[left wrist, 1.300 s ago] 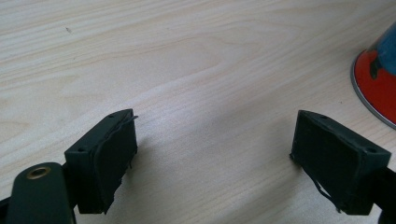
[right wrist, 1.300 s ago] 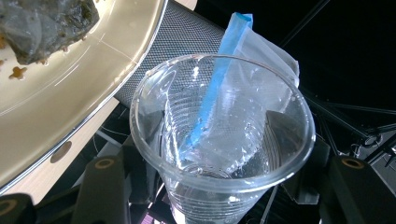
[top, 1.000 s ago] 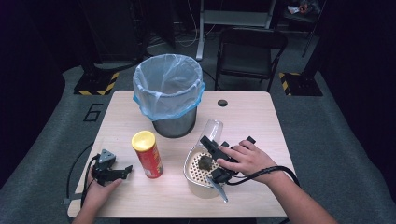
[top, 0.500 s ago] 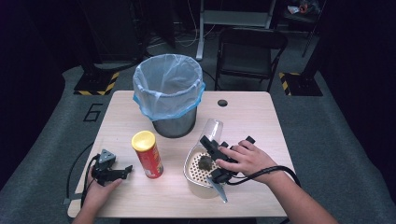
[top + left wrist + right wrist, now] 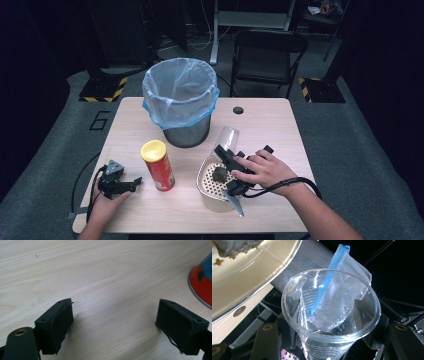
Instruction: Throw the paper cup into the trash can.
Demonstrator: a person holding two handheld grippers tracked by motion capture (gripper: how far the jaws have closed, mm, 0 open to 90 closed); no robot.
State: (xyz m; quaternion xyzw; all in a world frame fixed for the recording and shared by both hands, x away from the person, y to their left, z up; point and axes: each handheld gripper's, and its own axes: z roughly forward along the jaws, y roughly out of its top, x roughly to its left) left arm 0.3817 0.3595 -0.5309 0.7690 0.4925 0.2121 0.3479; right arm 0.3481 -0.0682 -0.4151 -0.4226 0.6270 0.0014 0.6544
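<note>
Clear cup (image 5: 329, 315) sits clamped between the jaws of the right tongs (image 5: 231, 167), tilted over the desk (image 5: 270, 120) just right of the bin. In the high view the cup (image 5: 226, 140) points up and away from the right hand (image 5: 262, 170). Directly below it a perforated metal strainer (image 5: 212, 187) lies on the desk, a dark lump (image 5: 218, 174) inside. Bin (image 5: 181, 102), mesh-sided with a blue liner, stands at desk centre. A red can (image 5: 157, 165) with a yellow lid stands upright left of the strainer. Left tongs (image 5: 115, 330) rest on the desk near the can, jaws wide apart, holding nothing; left hand (image 5: 107, 200) on them.
</note>
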